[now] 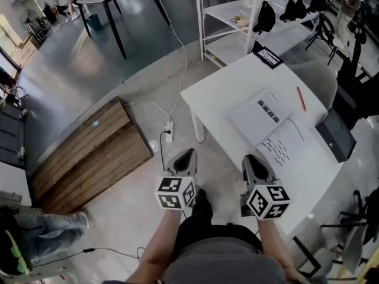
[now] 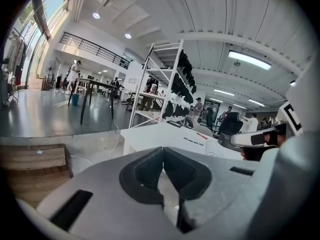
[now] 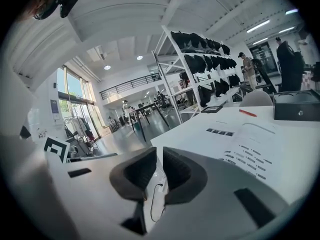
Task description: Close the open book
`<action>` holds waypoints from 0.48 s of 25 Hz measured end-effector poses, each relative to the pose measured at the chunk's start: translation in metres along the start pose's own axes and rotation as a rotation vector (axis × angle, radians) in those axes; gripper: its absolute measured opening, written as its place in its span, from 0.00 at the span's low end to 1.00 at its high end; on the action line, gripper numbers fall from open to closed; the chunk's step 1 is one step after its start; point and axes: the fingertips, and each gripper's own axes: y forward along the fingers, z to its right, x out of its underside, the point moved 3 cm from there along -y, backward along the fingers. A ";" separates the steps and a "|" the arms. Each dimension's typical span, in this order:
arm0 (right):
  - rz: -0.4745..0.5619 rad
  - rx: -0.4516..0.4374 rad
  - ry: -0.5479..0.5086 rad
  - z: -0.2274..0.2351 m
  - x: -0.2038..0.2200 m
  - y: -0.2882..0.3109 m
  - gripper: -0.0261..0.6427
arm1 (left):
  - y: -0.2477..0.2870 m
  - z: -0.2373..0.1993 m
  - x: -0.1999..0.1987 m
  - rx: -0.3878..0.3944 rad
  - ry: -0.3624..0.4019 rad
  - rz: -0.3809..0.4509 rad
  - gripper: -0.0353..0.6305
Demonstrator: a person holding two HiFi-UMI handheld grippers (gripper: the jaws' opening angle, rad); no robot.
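Observation:
The open book (image 1: 269,129) lies flat on the white table (image 1: 219,93), its printed pages facing up; the right gripper view shows the same open book (image 3: 247,141) ahead and to the right. Both grippers hover in front of the table's near edge, short of the book. My left gripper (image 1: 185,157) is over the floor, left of the table; in its own view the left gripper (image 2: 163,149) is shut, tips touching, nothing held. My right gripper (image 1: 254,161) is near the table's edge. In its own view the right gripper (image 3: 159,151) shows a narrow gap between empty jaws.
On the table beyond the book are a red pen (image 1: 301,98), a black box (image 1: 337,136) and a black framed item (image 1: 267,57). A power strip (image 1: 169,132) with cable lies on the floor by a wooden platform (image 1: 89,152). A white shelf rack (image 1: 237,16) stands behind.

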 end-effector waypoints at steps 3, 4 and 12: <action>0.008 0.032 0.018 0.000 -0.005 0.017 0.10 | 0.016 -0.015 -0.008 0.025 0.002 -0.012 0.06; 0.010 0.043 0.024 0.001 -0.006 0.021 0.10 | 0.021 -0.020 -0.010 0.033 0.003 -0.015 0.06; 0.008 0.139 0.083 0.009 -0.005 0.042 0.11 | 0.057 -0.035 -0.022 0.118 0.019 -0.052 0.06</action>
